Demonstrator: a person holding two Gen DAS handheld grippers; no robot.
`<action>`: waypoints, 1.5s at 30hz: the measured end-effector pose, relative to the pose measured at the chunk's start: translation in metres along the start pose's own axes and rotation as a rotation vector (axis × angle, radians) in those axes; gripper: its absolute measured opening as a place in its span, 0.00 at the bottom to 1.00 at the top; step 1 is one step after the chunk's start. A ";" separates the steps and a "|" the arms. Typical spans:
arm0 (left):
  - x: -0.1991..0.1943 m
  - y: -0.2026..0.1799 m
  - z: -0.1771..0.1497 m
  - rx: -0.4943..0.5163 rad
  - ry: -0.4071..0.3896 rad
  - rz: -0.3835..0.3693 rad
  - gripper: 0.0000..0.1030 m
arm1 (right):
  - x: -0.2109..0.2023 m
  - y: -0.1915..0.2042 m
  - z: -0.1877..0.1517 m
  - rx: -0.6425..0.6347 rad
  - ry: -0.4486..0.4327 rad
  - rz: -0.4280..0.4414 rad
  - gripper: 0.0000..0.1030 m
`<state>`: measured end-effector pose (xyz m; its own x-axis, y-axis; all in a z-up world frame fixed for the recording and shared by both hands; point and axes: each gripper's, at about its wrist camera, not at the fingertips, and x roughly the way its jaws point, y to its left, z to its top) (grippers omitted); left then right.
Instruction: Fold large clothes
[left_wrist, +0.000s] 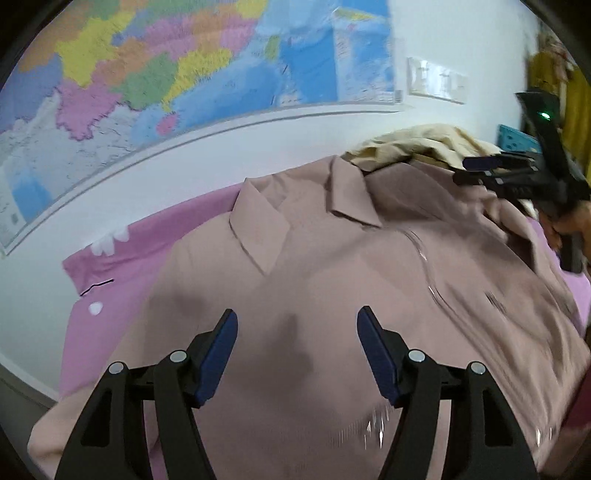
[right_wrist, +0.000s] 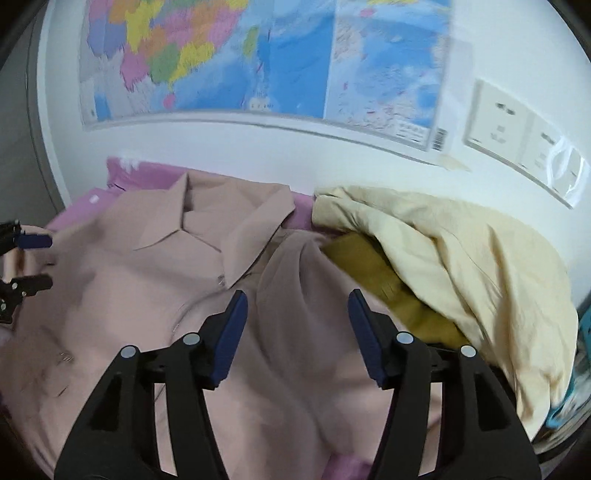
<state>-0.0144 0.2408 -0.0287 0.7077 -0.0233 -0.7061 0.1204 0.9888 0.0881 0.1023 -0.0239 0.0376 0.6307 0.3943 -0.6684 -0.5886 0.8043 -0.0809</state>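
Note:
A large dusty-pink collared shirt (left_wrist: 332, 280) lies spread front-up on a pink sheet, collar toward the wall; it also shows in the right wrist view (right_wrist: 147, 280). My left gripper (left_wrist: 297, 325) is open and empty, just above the shirt's chest. My right gripper (right_wrist: 297, 306) is open and empty over the shirt's right shoulder and sleeve. The right gripper (left_wrist: 509, 173) also shows at the right of the left wrist view. The left gripper (right_wrist: 33, 262) shows open at the left edge of the right wrist view.
A cream garment (right_wrist: 461, 258) lies piled over a mustard one (right_wrist: 373, 273) beside the shirt's right side. The pink sheet (left_wrist: 110, 295) meets a white wall with a map (right_wrist: 258, 62) and sockets (right_wrist: 502, 122).

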 end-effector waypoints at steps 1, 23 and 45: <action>0.014 0.000 0.009 -0.009 0.020 -0.003 0.63 | 0.015 0.003 0.006 -0.018 0.022 -0.013 0.55; 0.116 -0.010 0.036 -0.018 0.188 -0.024 0.63 | -0.022 -0.075 -0.027 0.210 -0.051 0.000 0.63; 0.054 -0.075 0.025 0.115 0.076 -0.152 0.65 | -0.072 -0.084 -0.163 0.321 0.200 -0.009 0.02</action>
<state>0.0322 0.1618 -0.0557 0.6211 -0.1557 -0.7681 0.3038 0.9513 0.0528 0.0240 -0.1925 -0.0280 0.5053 0.3171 -0.8026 -0.3748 0.9184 0.1269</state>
